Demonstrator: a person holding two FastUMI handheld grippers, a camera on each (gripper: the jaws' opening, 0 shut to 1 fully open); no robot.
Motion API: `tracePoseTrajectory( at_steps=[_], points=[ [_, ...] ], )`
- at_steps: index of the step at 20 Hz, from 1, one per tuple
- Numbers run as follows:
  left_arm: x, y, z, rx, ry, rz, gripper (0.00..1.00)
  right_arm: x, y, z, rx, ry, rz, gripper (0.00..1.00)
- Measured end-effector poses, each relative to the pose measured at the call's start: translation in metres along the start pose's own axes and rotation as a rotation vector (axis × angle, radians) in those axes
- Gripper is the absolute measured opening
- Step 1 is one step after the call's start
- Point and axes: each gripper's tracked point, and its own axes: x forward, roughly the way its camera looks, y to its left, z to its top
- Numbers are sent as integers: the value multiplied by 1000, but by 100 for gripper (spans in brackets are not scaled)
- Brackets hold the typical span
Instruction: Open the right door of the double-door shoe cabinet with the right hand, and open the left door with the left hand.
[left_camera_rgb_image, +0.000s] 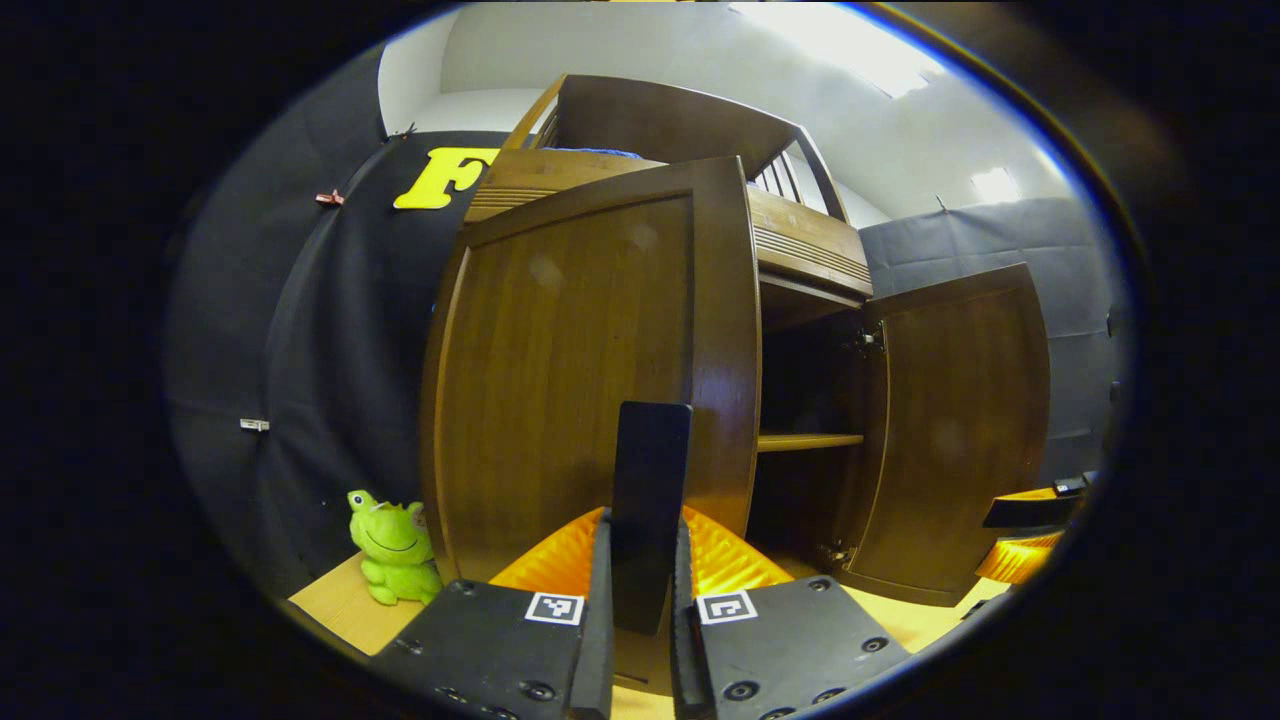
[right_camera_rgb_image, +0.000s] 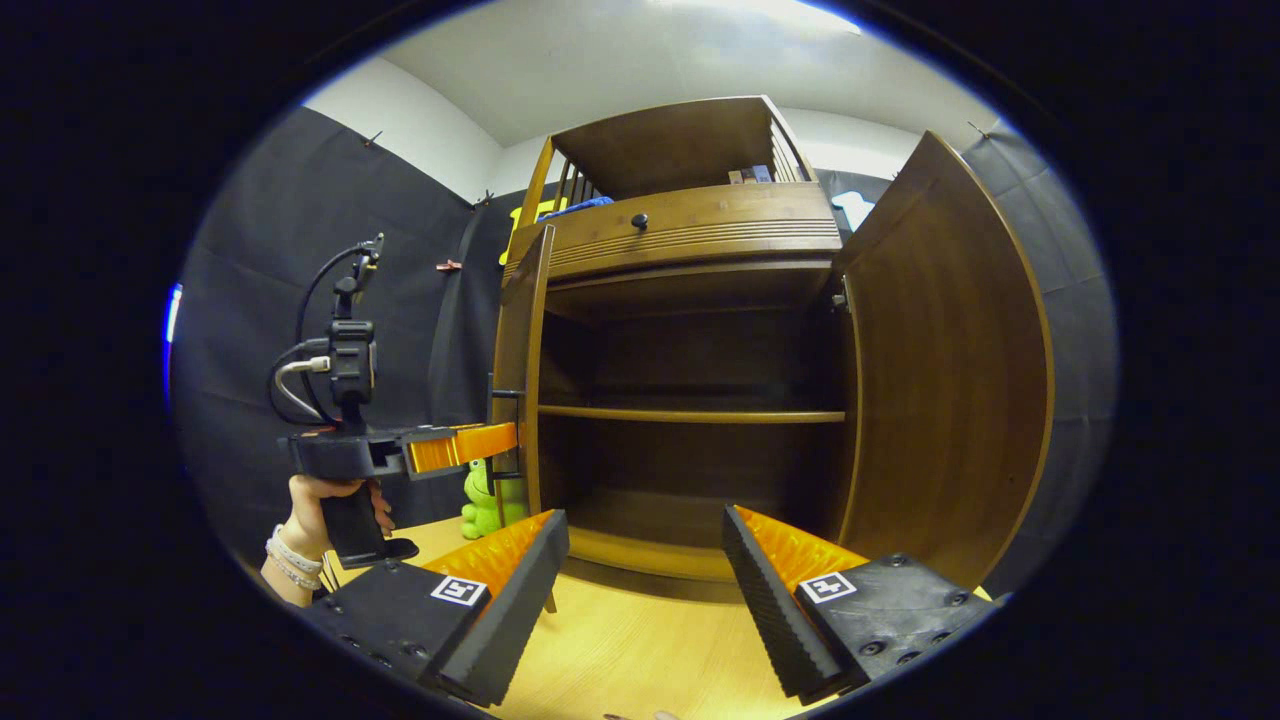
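The brown wooden shoe cabinet (right_camera_rgb_image: 690, 225) stands on a light wooden table. In the left gripper view, my left gripper (left_camera_rgb_image: 643, 520) is shut on the dark upright handle (left_camera_rgb_image: 650, 470) of the left door (left_camera_rgb_image: 570, 380), which is swung partly out. The right gripper view has that gripper (right_camera_rgb_image: 460, 447) edge-on at the left door (right_camera_rgb_image: 520, 370), held by a hand (right_camera_rgb_image: 320, 495). The right door (right_camera_rgb_image: 940, 370) stands wide open. My right gripper (right_camera_rgb_image: 645, 560) is open with nothing between its fingers, low in front of the cabinet's opening, and also appears at the right edge of the left gripper view (left_camera_rgb_image: 1025, 535).
Inside the cabinet a shelf (right_camera_rgb_image: 690, 413) crosses the dark interior. A green frog toy (left_camera_rgb_image: 392, 548) sits on the table (right_camera_rgb_image: 620, 650) left of the cabinet, behind the left door. Black cloth walls close off the left and right sides.
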Motion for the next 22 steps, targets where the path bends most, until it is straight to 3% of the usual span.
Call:
tracePoseTrajectory(
  at_steps=[2,7,22],
  points=[
    [-12,8,2,8,-2,16,27,-1,8,-1,12,6,12,96],
    [-40,29,8,20,-2,55,27,-4,26,2,21,-5,27,98],
    [-89,98,17,42,-32,195,13,7,55,-10,45,30,39,96]
  ],
)
